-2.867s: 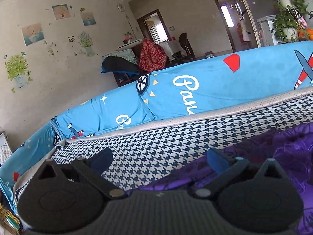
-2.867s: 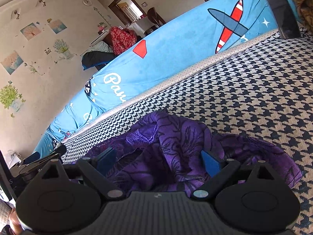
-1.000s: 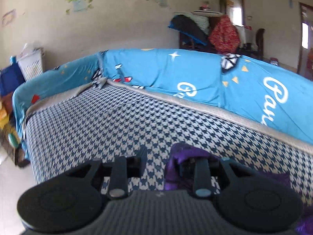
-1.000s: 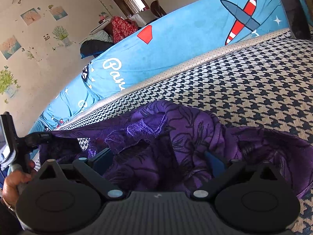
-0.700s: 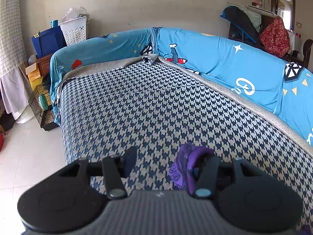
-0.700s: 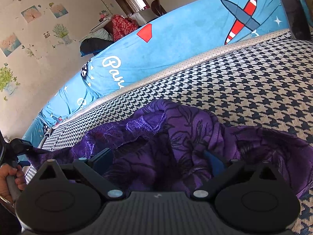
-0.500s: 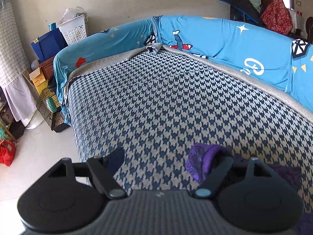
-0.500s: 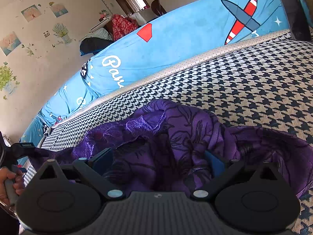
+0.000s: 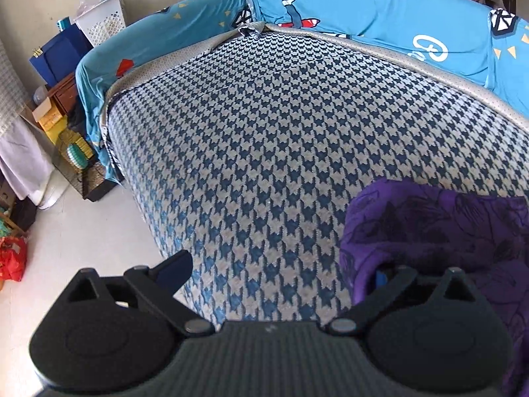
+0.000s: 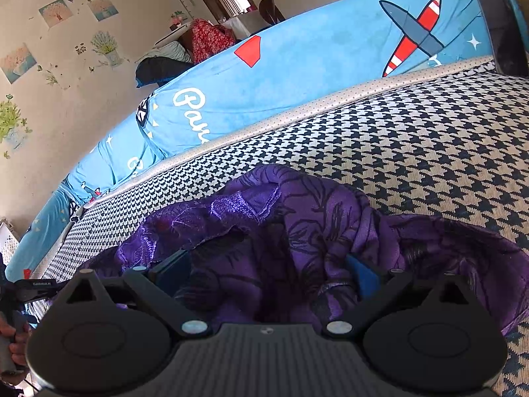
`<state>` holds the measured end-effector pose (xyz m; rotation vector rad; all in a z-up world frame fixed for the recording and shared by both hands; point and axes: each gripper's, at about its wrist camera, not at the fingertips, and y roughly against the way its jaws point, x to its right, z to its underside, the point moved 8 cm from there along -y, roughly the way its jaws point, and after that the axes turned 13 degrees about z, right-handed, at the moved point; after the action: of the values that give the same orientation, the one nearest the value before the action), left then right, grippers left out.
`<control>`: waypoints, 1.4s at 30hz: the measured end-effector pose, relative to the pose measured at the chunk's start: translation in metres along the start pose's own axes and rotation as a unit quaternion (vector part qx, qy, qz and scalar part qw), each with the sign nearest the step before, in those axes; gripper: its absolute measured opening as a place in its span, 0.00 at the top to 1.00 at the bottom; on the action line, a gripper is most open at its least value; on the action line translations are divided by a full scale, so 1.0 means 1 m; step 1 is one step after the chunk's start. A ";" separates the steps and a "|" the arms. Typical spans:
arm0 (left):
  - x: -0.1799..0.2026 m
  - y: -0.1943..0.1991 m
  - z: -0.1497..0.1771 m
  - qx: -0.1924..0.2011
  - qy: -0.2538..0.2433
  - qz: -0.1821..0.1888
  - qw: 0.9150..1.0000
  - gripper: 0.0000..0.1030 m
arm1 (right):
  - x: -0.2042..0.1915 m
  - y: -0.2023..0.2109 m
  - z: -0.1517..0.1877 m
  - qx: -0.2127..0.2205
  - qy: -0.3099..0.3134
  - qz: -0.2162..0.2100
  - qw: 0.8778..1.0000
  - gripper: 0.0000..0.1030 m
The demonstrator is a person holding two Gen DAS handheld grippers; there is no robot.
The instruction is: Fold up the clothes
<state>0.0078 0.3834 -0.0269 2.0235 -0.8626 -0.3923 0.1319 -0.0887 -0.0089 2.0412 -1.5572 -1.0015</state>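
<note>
A crumpled purple satin garment with a black floral print [image 10: 297, 231] lies bunched on a sofa seat covered in navy-and-cream houndstooth fabric [image 9: 281, 125], close to the seat's front edge. In the right wrist view the right hand-held gripper [image 10: 269, 273] sits low over the heap with its jaws spread wide apart; purple folds fill the whole gap between the two blue-padded fingers [image 10: 363, 278] and rise beyond them toward 12 o'clock, but the pads do not pinch any cloth, so the garment simply lies heaped between and around them. In the left wrist view the left hand-held gripper [image 9: 281, 271] is opening, its jaws already far apart — bare houndstooth seat shows between them. Its left finger [image 9: 172, 269] hangs free over the seat's front edge, and its right finger is half buried under the edge of the garment [image 9: 429, 231], which drapes over it and spreads away toward 3 o'clock; only a sliver of blue pad shows there, and no cloth is clamped. From the right wrist view, the left tool and the hand gripping it [image 10: 13, 340] appear at about 9 o'clock, just beyond the garment's left end. A bright blue cover printed with aeroplanes and white lettering [image 10: 314, 66] runs along the sofa back at 12 o'clock — well apart from the cloth.
</note>
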 end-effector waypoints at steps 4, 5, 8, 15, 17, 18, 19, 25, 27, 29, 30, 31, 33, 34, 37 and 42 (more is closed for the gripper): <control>-0.002 0.025 -0.005 0.055 0.019 0.037 0.998 0.03 | -0.001 0.000 0.001 0.002 0.006 0.003 1.000 0.03; -0.004 0.033 -0.007 0.073 0.019 0.032 0.997 0.02 | -0.001 0.000 0.001 0.002 0.008 0.004 1.000 0.03; -0.003 0.046 -0.012 0.105 0.036 0.040 0.993 0.02 | -0.002 0.001 0.002 0.005 0.012 0.006 1.000 0.03; 0.013 0.055 -0.015 0.104 0.038 0.072 0.991 0.00 | -0.003 0.001 0.004 0.008 0.026 0.012 1.000 0.03; 0.008 0.039 -0.004 0.053 0.052 0.060 0.995 0.00 | -0.003 0.001 0.004 0.007 0.028 0.011 1.000 0.03; 0.004 0.032 0.001 0.033 0.051 0.039 0.997 0.00 | -0.003 0.001 0.004 0.007 0.028 0.011 1.000 0.03; 0.003 0.030 0.003 0.028 0.042 0.028 0.998 0.00 | -0.003 0.001 0.004 0.006 0.027 0.011 1.000 0.03; -0.002 0.051 0.005 0.079 0.035 0.032 0.996 0.00 | -0.003 0.000 0.003 0.003 0.023 0.011 1.000 0.03; -0.001 0.065 0.005 0.105 0.040 0.047 0.993 0.00 | -0.002 0.000 0.003 0.003 0.021 0.011 1.000 0.03; 0.000 0.078 0.006 0.131 0.045 0.058 0.989 0.00 | -0.002 0.001 0.003 0.003 0.021 0.011 1.000 0.03; 0.002 0.083 0.006 0.141 0.043 0.066 0.987 0.00 | -0.002 0.001 0.003 0.003 0.021 0.010 1.000 0.03; 0.004 0.088 0.006 0.151 0.041 0.073 0.985 0.00 | -0.002 0.002 0.003 0.003 0.021 0.009 1.000 0.03; 0.013 0.090 0.005 0.156 0.026 0.074 0.985 0.00 | -0.002 0.003 0.003 0.003 0.021 0.008 1.000 0.03; 0.018 0.089 0.005 0.155 0.017 0.070 0.985 0.00 | -0.002 0.003 0.003 0.003 0.019 0.007 1.000 0.03; 0.036 0.086 0.006 0.153 -0.009 0.072 0.986 0.00 | -0.001 0.009 0.000 0.013 0.008 -0.001 1.000 0.03; 0.068 0.074 0.012 0.135 -0.062 0.077 0.986 0.00 | -0.005 0.023 -0.009 0.043 -0.010 -0.032 0.999 0.03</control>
<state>0.0174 0.3008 0.0302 2.1776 -1.1957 -0.3309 0.1222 -0.0923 0.0142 2.1578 -1.5804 -0.9955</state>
